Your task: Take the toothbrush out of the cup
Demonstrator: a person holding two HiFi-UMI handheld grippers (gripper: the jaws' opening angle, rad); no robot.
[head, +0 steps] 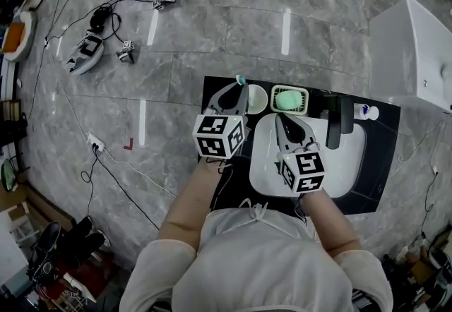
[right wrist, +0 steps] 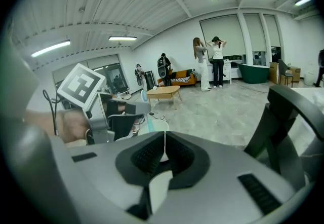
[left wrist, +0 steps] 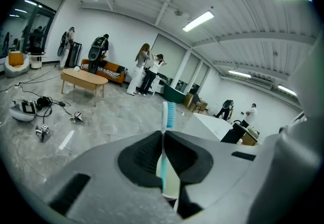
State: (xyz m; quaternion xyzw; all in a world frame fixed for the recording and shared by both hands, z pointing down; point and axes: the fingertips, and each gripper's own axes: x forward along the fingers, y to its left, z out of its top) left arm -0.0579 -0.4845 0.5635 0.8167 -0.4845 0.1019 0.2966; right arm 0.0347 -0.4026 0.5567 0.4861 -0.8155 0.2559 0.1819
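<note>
The white-and-teal plastic toothbrush [left wrist: 168, 115] stands upright, clenched in the fingers [left wrist: 142, 156] of the left gripper [head: 239, 90]. Its lower end seems to be in or just over the pale round cup [head: 257, 99] at the far left of the black table [head: 381, 169], so lifting straight up along the handle until it clears the rim should keep the cup from tipping. The right gripper [right wrist: 163, 153], fingers pressed together on nothing, hangs over the white basin [head: 346, 169] to the right. Around lie grey stone floor tiles [head: 212, 28], loose cables [head: 113, 21], and people [left wrist: 147, 71] standing far off.
</note>
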